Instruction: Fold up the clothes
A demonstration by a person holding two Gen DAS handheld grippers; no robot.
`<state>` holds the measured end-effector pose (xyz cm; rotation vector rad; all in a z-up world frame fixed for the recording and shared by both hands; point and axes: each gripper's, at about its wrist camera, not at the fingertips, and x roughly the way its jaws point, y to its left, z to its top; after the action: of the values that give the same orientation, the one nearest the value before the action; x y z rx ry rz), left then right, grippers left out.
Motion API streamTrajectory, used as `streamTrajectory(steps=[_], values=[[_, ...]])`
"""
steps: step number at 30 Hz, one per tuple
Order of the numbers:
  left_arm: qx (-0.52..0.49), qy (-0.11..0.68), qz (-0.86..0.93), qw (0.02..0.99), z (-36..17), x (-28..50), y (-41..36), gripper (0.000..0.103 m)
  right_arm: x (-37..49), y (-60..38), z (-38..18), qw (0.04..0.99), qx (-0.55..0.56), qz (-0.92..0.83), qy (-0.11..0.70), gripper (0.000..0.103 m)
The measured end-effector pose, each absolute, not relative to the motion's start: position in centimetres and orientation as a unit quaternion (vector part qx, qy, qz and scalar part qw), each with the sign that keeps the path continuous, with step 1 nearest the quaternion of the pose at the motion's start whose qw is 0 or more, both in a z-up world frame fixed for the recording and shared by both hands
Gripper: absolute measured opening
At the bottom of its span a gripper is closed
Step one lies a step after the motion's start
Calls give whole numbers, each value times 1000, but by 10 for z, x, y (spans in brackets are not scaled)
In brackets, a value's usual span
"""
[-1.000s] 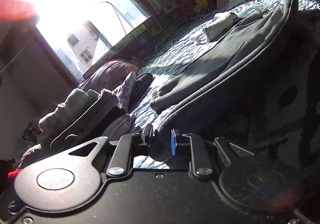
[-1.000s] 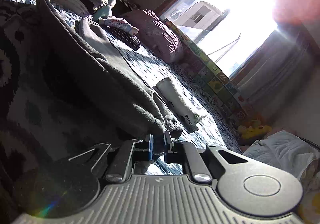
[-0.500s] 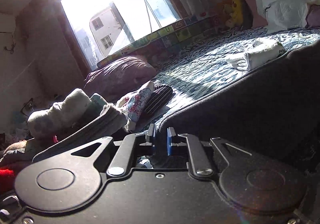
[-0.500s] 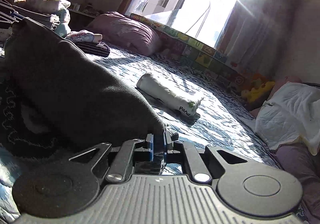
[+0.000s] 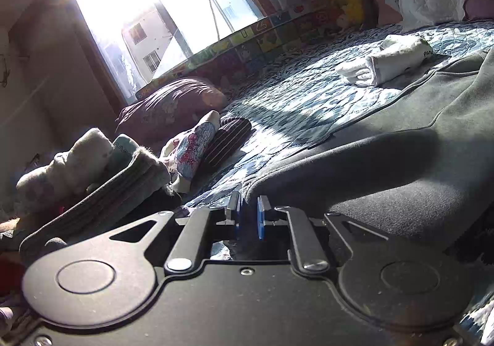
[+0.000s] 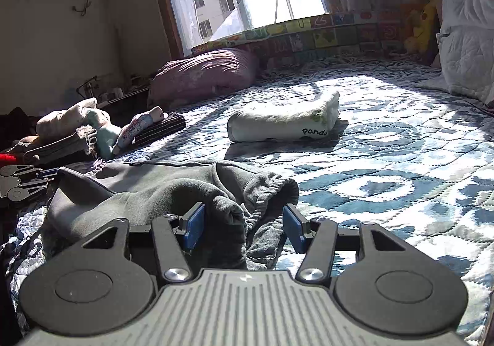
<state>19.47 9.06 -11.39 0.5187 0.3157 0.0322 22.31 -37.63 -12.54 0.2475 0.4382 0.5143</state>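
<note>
A dark grey garment (image 6: 148, 191) lies folded over on the blue patterned bedspread (image 6: 386, 185). Its gathered elastic end (image 6: 271, 188) sits bunched between the pads of my right gripper (image 6: 244, 224), which is open and not pinching it. In the left wrist view the same garment (image 5: 401, 166) stretches away to the right. My left gripper (image 5: 248, 216) is shut on its near corner, with dark cloth between the blue pads. The left gripper (image 6: 51, 176) also shows low at the garment's far left end in the right wrist view.
A folded white cloth marked "panda" (image 6: 284, 120) lies mid-bed. A pile of folded clothes (image 6: 77, 129) sits at the left edge, with a purple pillow (image 6: 203, 74) behind it. A white quilt (image 6: 466, 37) is heaped at the right. A window lies beyond the bed.
Both grippers came down to the bed with the grey garment, laying it over itself. The right gripper opened and let go of its end. The left gripper stays closed.
</note>
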Motion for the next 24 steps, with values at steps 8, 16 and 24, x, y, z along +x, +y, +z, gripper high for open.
streamTrajectory(steps=[8,16,24], values=[[260,154,19,953,-115,194,89,9,237,-362,-125,911,116,307,249,34],[250,118,50,960,-95,190,86,9,219,-350,-101,941,92,267,188,20],[212,109,76,968,-68,228,84,9,239,-355,-98,956,131,211,158,19]])
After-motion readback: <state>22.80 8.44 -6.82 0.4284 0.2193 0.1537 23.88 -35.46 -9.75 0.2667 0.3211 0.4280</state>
